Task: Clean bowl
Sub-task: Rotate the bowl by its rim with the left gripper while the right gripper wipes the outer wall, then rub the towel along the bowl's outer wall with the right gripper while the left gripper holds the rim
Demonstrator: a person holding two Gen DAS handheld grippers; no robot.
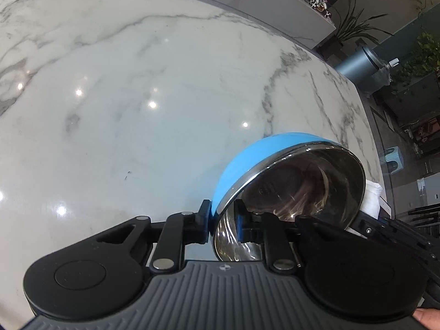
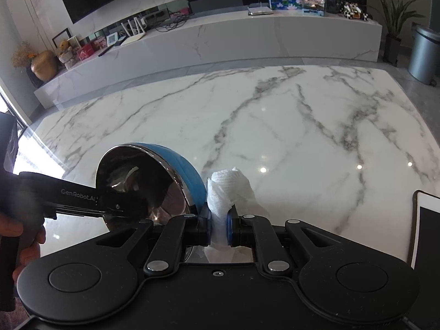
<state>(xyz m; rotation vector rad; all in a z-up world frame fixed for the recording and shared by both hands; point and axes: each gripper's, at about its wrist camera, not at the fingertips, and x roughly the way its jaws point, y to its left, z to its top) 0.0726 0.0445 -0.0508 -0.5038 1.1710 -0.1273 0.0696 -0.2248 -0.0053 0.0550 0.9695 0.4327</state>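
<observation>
Bowl (image 1: 247, 162), blue outside and steel inside, is held tipped on its side above the marble table (image 1: 137, 68), its opening turned toward the left gripper's side.

Left gripper (image 1: 223, 221) pinches the bowl's rim at the lowest part: one pad on the blue outer wall, the other inside against the steel. No earlier view to compare; the pads press on the rim.

Right gripper (image 2: 219, 224) is pressed together on a wad of white paper towel (image 2: 228, 187). The wad stands up from between the pads, just beside the bowl's blue outer wall, on the side away from the opening. Whether towel and bowl touch, cannot tell.

From the left wrist view, the towel (image 1: 371, 195) peeks out behind the bowl's far rim.

Room around the bowl: the marble top beyond it is bare all the way to the far edge. The table's right edge runs close past the bowl in the left wrist view. A white-framed tablet (image 2: 426, 228) lies to the right of the towel, near the table's near-right edge, well apart from the bowl.

A hand (image 2: 24, 236) shows at the left margin of the right wrist view, behind the left gripper's body.
</observation>
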